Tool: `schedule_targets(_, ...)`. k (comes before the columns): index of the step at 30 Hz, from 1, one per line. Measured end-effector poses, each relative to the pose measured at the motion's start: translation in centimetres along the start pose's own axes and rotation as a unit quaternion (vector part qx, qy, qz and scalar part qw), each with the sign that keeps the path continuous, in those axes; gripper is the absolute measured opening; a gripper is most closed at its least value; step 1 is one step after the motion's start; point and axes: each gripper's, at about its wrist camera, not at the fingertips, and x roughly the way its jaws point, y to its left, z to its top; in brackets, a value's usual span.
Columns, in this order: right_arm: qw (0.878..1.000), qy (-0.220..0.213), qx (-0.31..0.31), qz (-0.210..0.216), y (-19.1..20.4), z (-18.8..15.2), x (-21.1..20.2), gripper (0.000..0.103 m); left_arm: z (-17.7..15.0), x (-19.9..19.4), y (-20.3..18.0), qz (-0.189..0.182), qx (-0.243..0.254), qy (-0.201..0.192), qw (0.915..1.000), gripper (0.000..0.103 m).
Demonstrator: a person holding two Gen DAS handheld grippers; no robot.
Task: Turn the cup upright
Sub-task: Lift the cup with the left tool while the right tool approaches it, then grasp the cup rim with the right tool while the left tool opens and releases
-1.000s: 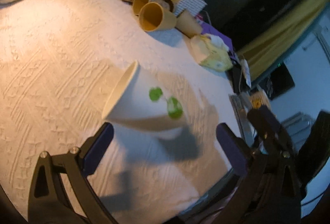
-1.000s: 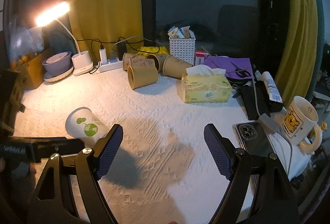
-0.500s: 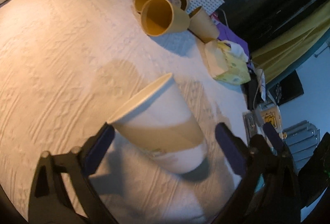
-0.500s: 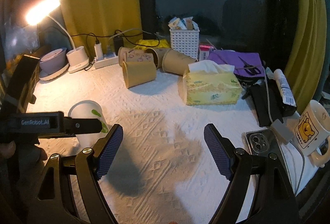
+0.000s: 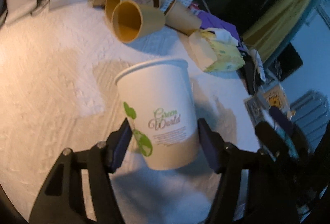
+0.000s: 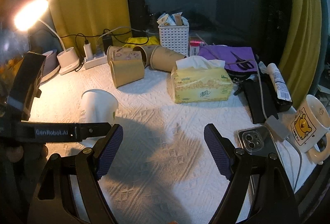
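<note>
A white paper cup (image 5: 158,112) with green leaves and "Green World" print stands nearly upright, rim up, slightly tilted, between the fingers of my left gripper (image 5: 163,141), which is shut on its lower part. The same cup (image 6: 99,108) shows in the right wrist view at the left, with the left gripper's black finger (image 6: 68,132) across its base. Whether its base touches the white cloth is hidden. My right gripper (image 6: 163,147) is open and empty above the cloth, to the right of the cup.
Several brown paper cups (image 6: 127,72) lie on their sides at the back. A yellow tissue box (image 6: 201,84), a white basket (image 6: 174,39), a lamp base (image 6: 68,61), a power strip (image 6: 94,61), a phone (image 6: 255,141), a bear mug (image 6: 309,127) and purple cloth (image 6: 226,54) surround the area.
The left gripper has closed on the cup and turned it from lying tilted to nearly upright, rim up. The right gripper has stayed open and hardly moved.
</note>
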Motion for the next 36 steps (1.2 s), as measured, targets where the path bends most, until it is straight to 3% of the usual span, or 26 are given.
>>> schedule_targets(5, 1.0, -0.004, 0.003, 0.013, 0.9, 0.0, -0.9, 0.084, -1.6, -3.7, -0.9, 0.037, 0.111, -0.07, 0.9907, 0.064)
schedule_targets(10, 0.999, -0.006, 0.009, 0.041, 2.7, -0.1, -1.7, 0.084, -3.6, -5.8, -1.0, 0.051, 0.168, -0.099, 0.9794, 0.064)
schedule_targets(14, 0.996, -0.005, 0.018, 0.087, 4.5, -0.1, -2.7, 0.084, -5.7, -7.8, -0.7, 0.066, 0.219, -0.133, 0.9645, 0.064)
schedule_targets(25, 0.977, 0.02, 0.014, 0.211, 11.4, -0.5, -4.5, 0.084, -9.7, -11.4, 0.5, 0.072, 0.308, -0.19, 0.9297, 0.064)
schedule_targets(27, 0.971, 0.028, 0.015, 0.236, 12.4, -0.4, -4.4, 0.084, -10.1, -11.8, 0.5, 0.063, 0.315, -0.194, 0.927, 0.064)
schedule_targets(36, 0.961, 0.053, 0.037, 0.27, 13.6, 0.4, -3.0, 0.084, -11.1, -12.4, 0.2, 0.046, 0.348, -0.22, 0.9104, 0.064)
